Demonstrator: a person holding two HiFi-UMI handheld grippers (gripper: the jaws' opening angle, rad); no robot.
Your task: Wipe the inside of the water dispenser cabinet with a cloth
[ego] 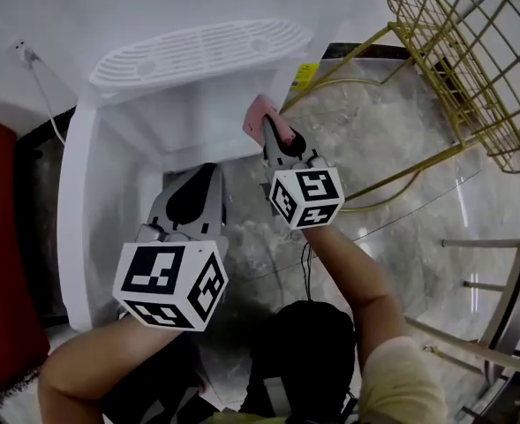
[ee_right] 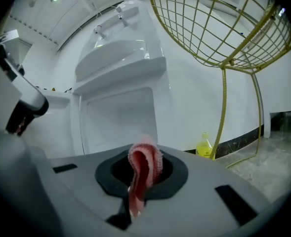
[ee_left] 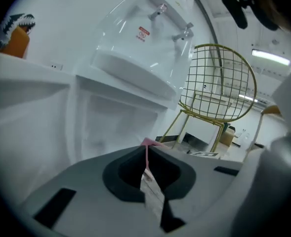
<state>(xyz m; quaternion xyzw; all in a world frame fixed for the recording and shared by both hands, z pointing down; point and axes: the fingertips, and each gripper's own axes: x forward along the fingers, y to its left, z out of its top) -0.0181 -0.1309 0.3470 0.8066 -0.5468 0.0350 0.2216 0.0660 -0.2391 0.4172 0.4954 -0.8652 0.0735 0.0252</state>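
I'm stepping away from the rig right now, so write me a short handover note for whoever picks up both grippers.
Right gripper: tongs shut on the pink cloth, held up at the right edge of the open cabinet of the water dispenser.
Left gripper: tongs shut on a thin pink strip with a pale tag; lower, before the cabinet mouth.
Done: door open, cloth in hand.
Left: wipe the cabinet's inside walls and floor; no wiping contact shows yet.
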